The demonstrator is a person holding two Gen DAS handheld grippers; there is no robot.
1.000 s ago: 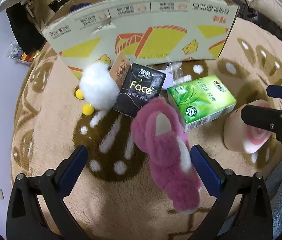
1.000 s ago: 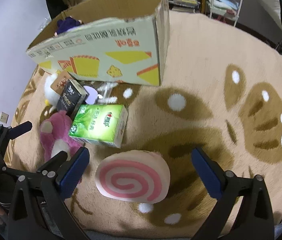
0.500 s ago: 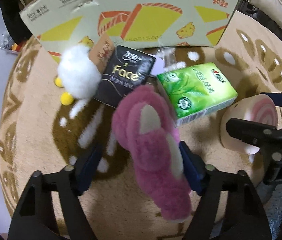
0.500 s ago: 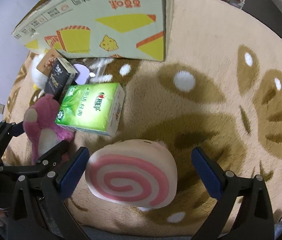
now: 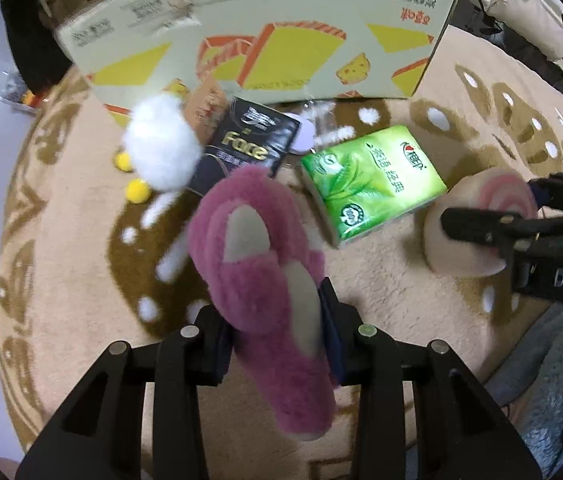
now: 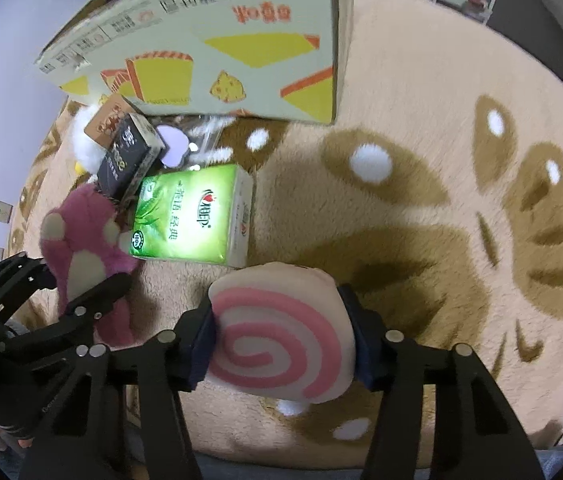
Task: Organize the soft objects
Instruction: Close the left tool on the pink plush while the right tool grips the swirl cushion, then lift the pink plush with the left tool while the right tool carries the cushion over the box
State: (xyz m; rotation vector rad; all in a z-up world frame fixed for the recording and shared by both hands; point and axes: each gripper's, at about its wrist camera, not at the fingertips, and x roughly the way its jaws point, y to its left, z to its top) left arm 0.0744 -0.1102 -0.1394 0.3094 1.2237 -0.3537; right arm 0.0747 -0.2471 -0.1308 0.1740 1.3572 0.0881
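Left tool (image 5: 277, 340) of mine is clenched around the fluffy magenta plush toy with beige paw pads (image 5: 265, 264), its blue-padded fingers (image 5: 331, 332) pressing in from both sides of the toy's lower body. From the left wrist view the toy stretches from the tool up toward the large printed cardboard box with yellow cheese graphics (image 5: 265, 40). My right tool (image 6: 281, 336) grips the round cream plush cushion with a pink spiral (image 6: 281, 332), one finger at each flank of it.

Taking the cardboard box as landmark: just in front of its printed wall lies a black tissue pack lettered "Face" (image 5: 247, 148), with a small brown card packet (image 5: 205, 108) leaning between it and the box. A white fluffy plush with yellow pom-pom feet (image 5: 159, 148) sits beside the black pack, near the box's left end. A green tissue pack with a leaf print (image 5: 373, 184) lies further out from the box, touching the magenta toy in the right wrist view, and just beyond the spiral cushion. A crumpled clear plastic wrapper (image 6: 205, 140) rests between the green pack and the box wall. Everything lies on a beige shag rug with brown and white markings (image 6: 421, 128).
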